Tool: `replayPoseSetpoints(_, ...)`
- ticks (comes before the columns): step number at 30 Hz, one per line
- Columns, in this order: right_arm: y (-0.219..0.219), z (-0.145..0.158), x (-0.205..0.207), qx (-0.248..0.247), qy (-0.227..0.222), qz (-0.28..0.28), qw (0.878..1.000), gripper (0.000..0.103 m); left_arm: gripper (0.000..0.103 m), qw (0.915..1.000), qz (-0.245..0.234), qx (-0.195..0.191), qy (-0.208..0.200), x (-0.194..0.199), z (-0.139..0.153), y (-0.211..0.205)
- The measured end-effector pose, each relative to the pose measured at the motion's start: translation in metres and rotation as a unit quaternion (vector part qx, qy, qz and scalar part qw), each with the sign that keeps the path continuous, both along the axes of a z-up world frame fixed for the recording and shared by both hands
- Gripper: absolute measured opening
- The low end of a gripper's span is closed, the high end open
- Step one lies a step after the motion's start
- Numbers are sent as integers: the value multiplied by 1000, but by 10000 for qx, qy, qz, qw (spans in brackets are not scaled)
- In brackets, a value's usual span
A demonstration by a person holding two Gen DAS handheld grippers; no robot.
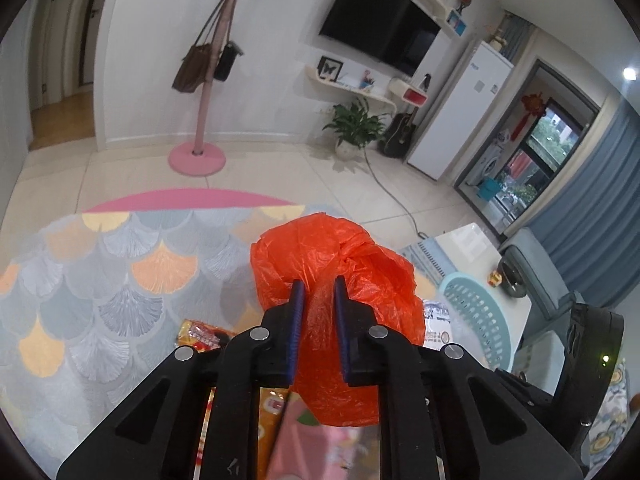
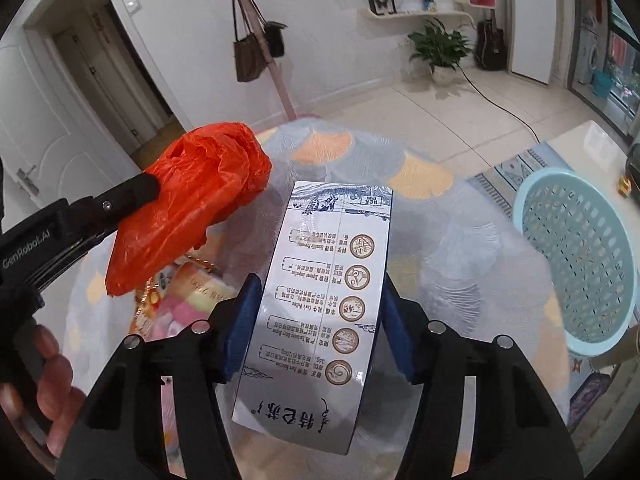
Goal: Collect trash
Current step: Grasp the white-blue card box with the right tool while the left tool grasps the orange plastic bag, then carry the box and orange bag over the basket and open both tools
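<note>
Holding: my left gripper (image 1: 318, 292) pinches the orange plastic bag (image 1: 332, 256); my right gripper (image 2: 316, 300) clamps the printed carton (image 2: 320, 292). Keep both squeezed until over the blue basket (image 2: 580, 264).

A home living room: wall television (image 1: 380, 28), coat stand (image 1: 210, 80), patterned rug (image 1: 100, 280).

A living room with white walls and pale floor tiles (image 1: 280, 168). A pink coat stand (image 1: 208, 100) holds two dark bags. A black television (image 1: 380, 28) hangs above a curved white shelf (image 1: 352, 86), beside a potted plant (image 1: 354, 128), a guitar (image 1: 400, 136) and blue curtains (image 1: 592, 220).
</note>
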State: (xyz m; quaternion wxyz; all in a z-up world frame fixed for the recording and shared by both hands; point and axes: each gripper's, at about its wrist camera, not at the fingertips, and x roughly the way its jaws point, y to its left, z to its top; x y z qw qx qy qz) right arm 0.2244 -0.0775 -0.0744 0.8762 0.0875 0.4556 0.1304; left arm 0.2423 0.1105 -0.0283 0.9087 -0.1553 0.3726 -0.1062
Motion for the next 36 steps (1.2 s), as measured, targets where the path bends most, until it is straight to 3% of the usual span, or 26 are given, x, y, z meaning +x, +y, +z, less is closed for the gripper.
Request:
replayPoseSetpoints(9,-52,46,-33,227,-711,-223,9970,55,13,9983,-282,227,-447,-32,46,-45)
replayPoseSetpoints(18,-141,78,-51,251,-1241,-881,9880,55,13,9933,-894,473,-562,-43,59,-129)
replayPoseSetpoints(27,-233,57,-42,210,-1083,-1663,9799,55,13,9852,-1511,760,-274,-19,32,-213)
replayPoseSetpoints(36,-298,3,-12,68,-563,-2215,9735,55,13,9750,-1915,1130,-9,7,-5,-285)
